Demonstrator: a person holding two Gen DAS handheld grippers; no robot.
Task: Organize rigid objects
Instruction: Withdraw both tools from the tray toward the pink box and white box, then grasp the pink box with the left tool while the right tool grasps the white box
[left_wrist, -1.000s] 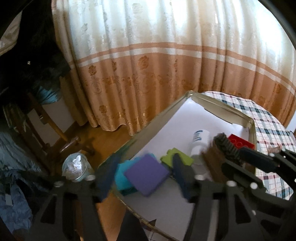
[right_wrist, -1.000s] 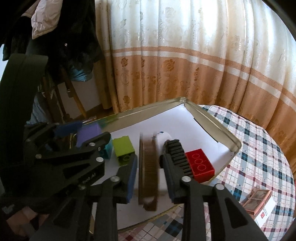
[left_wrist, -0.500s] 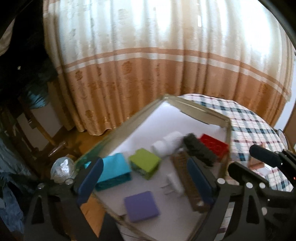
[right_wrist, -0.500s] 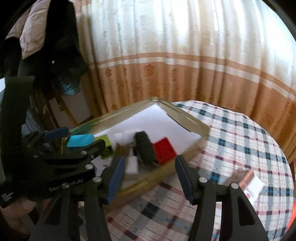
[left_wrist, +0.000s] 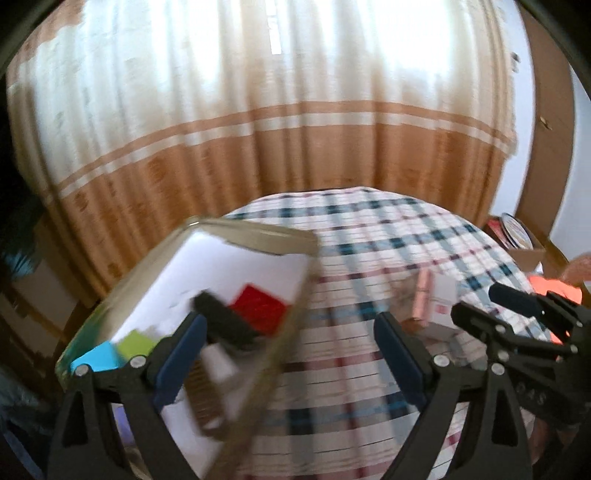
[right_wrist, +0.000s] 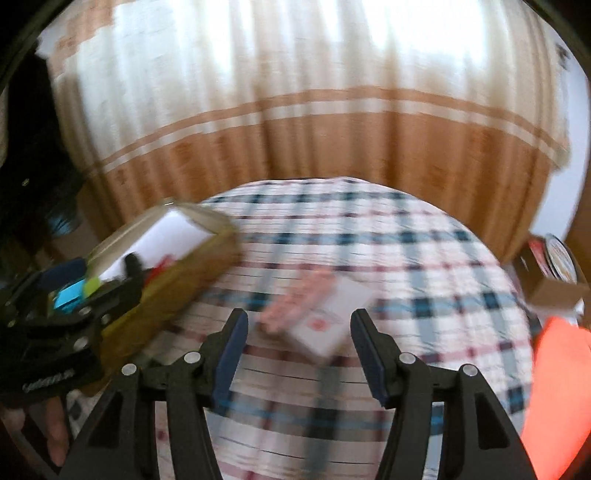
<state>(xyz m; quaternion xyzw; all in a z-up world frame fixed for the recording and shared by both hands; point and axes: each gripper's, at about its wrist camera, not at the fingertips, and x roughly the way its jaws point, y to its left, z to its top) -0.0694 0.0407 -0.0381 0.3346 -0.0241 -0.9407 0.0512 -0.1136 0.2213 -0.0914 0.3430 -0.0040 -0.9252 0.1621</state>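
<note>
Right now both pictures are blurry. On the left of the round counter (left_wrist: 388, 236), which wears a checked cloth, sits a shallow tray (left_wrist: 258, 236) with a white floor. Inside the tray lie a red block (left_wrist: 258, 310), a black brush (left_wrist: 225, 325), a green block (left_wrist: 135, 343) and a blue block (left_wrist: 98, 356), all close together toward its near end. The left gripper (left_wrist: 288, 354) hangs over the near right rim of the tray, and its fingers (left_wrist: 179, 360) are spread wide with nothing held between them; only the tray rim and checked cloth show in the gap. The right gripper (right_wrist: 299, 350) is over the middle of the counter, to the right of the tray. Its fingers (right_wrist: 231, 354) are apart and released, with nothing pinched. Just past them on the cloth lies a small white box (right_wrist: 328, 317) with a pink thing (right_wrist: 291, 302) touching its left side; it is too blurry to tell what that is. Far behind the counter hangs a curtain (right_wrist: 314, 110), white on top and orange below. Something bright orange (right_wrist: 561, 369) shows at the near right edge.
</note>
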